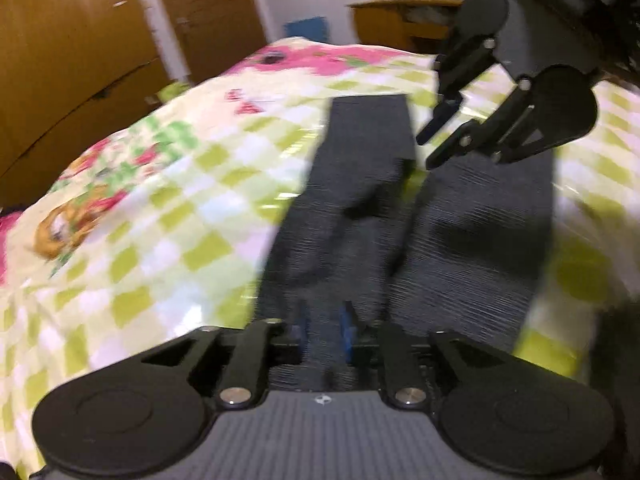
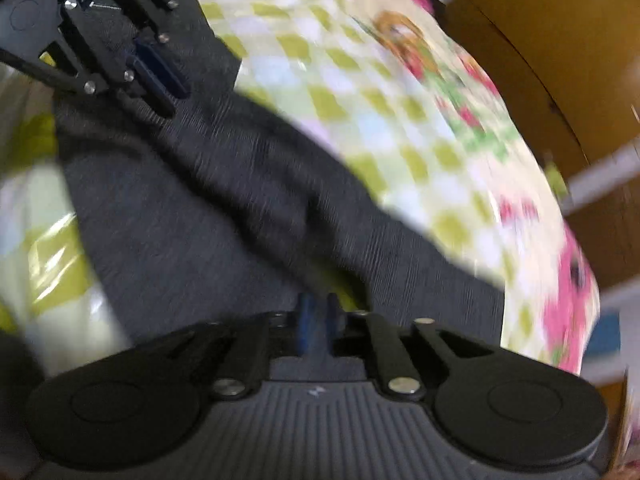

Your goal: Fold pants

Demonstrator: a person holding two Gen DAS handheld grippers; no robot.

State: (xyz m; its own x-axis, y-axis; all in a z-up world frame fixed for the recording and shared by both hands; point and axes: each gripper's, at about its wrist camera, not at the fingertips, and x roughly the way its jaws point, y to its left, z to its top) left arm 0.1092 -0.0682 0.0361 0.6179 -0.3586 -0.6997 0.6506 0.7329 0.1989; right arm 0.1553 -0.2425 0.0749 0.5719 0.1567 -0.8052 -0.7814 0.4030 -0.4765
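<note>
Dark grey pants (image 1: 360,216) lie spread on the bed, both legs running away from me; they also fill the right wrist view (image 2: 208,208). My left gripper (image 1: 325,330) sits low over the near end of the left leg, blue pads a little apart with grey cloth between them. It also shows at the top left of the right wrist view (image 2: 160,76). My right gripper (image 2: 318,320) has its blue pads close together over the cloth; whether cloth is pinched is blurred. In the left wrist view it (image 1: 426,152) hovers over the far end of the right leg.
The bed is covered by a green-checked sheet with pink flowers (image 1: 160,208). Wooden wardrobe doors (image 1: 80,48) stand to the left, a wooden desk with clutter (image 1: 400,20) behind the bed. Both views are motion-blurred.
</note>
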